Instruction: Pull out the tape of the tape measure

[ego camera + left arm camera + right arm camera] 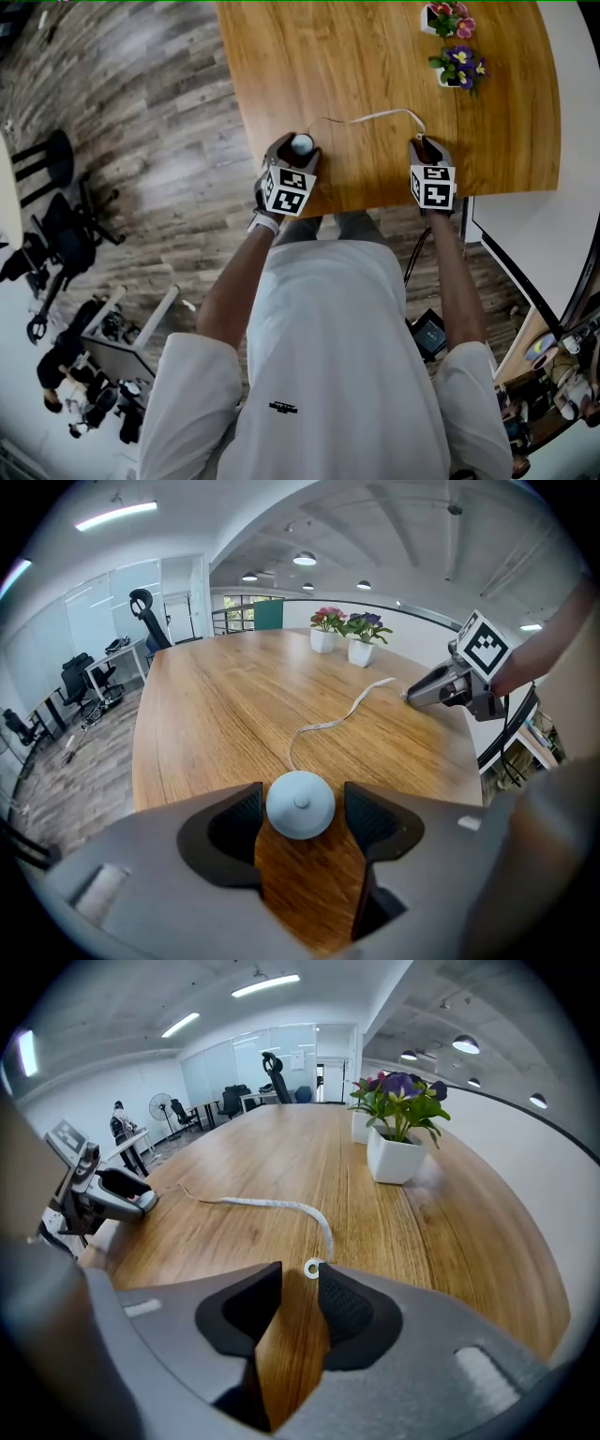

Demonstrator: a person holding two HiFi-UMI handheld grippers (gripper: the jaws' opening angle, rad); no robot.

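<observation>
The tape measure's round pale blue case [300, 810] lies on the wooden table [375, 56] near its front edge. My left gripper [302, 791] straddles the case, its jaws open with a narrow gap on each side of it. The white tape [375, 116] runs out of the case in a curve across the table to my right gripper [300, 1274]. That gripper's jaws stand apart, open. The tape's small ring end [311, 1268] lies on the wood at the tip of the right finger [342, 1302], not pinched. In the head view both grippers sit side by side at the table's front edge.
Two white pots of flowers [448, 19] [459, 70] stand at the table's far right; one pot [394, 1152] shows ahead of the right gripper. A white desk [525, 234] adjoins the table at right. Office chairs [56, 234] stand on the plank floor at left.
</observation>
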